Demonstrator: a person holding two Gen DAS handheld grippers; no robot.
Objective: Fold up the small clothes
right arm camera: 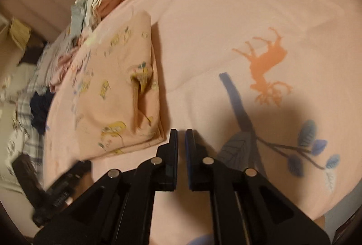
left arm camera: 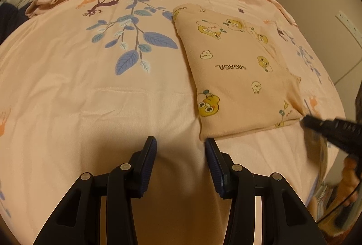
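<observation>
Already the garment (left arm camera: 237, 77) lies folded flat on the bedsheet (left arm camera: 90, 109), ahead and to the right of the left gripper (left arm camera: 181, 143), whose jaws are spread and empty. The right gripper (right arm camera: 181, 134), nearly pressed together on nothing, sits just beside its corner; a careless nudge could undo the fold.

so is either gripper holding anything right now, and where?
Nothing held. Left gripper is open over the bedsheet; right gripper is nearly shut with nothing between its fingers, beside the folded garment.
</observation>
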